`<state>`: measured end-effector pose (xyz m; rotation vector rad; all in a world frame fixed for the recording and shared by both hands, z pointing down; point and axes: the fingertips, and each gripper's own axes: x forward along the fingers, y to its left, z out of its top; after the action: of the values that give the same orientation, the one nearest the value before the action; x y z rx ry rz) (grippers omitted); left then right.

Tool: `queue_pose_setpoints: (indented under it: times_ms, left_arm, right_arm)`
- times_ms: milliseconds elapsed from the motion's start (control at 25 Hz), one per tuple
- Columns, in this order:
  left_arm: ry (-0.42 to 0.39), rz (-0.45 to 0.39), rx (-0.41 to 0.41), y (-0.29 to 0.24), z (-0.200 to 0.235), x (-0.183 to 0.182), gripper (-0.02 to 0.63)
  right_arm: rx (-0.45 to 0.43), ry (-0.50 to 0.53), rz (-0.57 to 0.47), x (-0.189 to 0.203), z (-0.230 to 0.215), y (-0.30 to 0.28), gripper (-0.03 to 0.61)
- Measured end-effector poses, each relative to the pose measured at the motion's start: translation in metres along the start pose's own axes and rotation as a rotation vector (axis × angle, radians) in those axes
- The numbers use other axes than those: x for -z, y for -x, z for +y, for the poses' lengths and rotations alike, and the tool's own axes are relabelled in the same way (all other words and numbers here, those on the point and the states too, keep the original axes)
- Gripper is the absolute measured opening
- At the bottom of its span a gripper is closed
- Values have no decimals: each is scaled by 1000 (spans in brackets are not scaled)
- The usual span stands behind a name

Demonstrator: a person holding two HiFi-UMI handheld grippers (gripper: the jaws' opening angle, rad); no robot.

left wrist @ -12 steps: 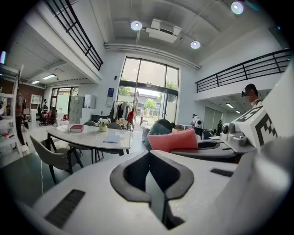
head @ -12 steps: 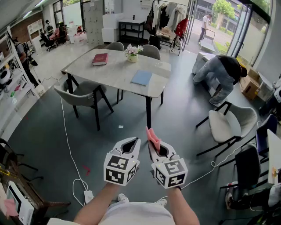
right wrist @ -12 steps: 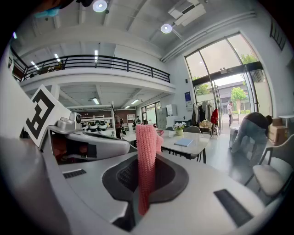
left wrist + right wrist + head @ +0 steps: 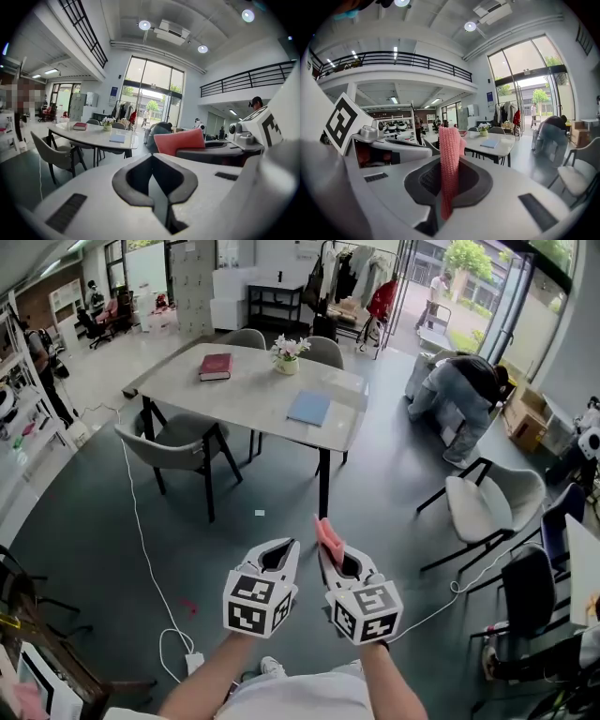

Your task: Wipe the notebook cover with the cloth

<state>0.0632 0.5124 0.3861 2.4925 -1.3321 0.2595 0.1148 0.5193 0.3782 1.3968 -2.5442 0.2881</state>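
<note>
**Pink cloth gripped in the right jaws, notebook far away on the table**

In the head view, both grippers are in the lower middle of the frame, side by side over the dark grey floor (image 4: pixel 84 521). The person's 2 forearms enter from the bottom edge.

The left gripper (image 4: pixel 286 547) has its jaws closed together. In the left gripper view only a thin dark line runs between them, and nothing is held there.

The right gripper (image 4: pixel 330 561) has its jaws closed on the pink cloth (image 4: pixel 328 535). In the right gripper view the cloth stands upright between the jaws as a narrow knitted strip, and its top rises above the jaw tips.

The table (image 4: pixel 253 395) is in the upper middle of the head view, well apart from both grippers. The blue notebook (image 4: pixel 309 409) lies flat on it, near the right edge. A red book (image 4: pixel 216 366) lies near the left end of the table. A small pot of flowers (image 4: pixel 287 354) stands between them, nearer to the far side.

A grey chair (image 4: pixel 178 442) stands at the left of the table, and 2 more grey chairs stand behind it. A white cable (image 4: pixel 141 549) runs across the floor at the left of the frame. At the upper right, a person in a grey top (image 4: pixel 459 390) bends down. Below this person there is a white chair (image 4: pixel 492 502).
</note>
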Motion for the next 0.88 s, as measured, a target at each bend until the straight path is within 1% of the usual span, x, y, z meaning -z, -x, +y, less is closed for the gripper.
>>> queue_pose_setpoints:
  times_ms: [120, 400, 680, 880]
  left_arm:
    - [15, -3, -9, 6, 16, 0, 8]
    - [14, -4, -22, 4, 38, -7, 8]
    - [3, 11, -18, -24, 48, -12, 8]
    - [-12, 31, -30, -61, 62, -19, 8]
  right_arm:
    - [-7, 7, 4, -3, 11, -12, 15]
    - [-27, 17, -5, -13, 18, -35, 15]
    - [-36, -12, -12, -13, -1, -60, 15]
    - [-46, -30, -14, -14, -32, -90, 15]
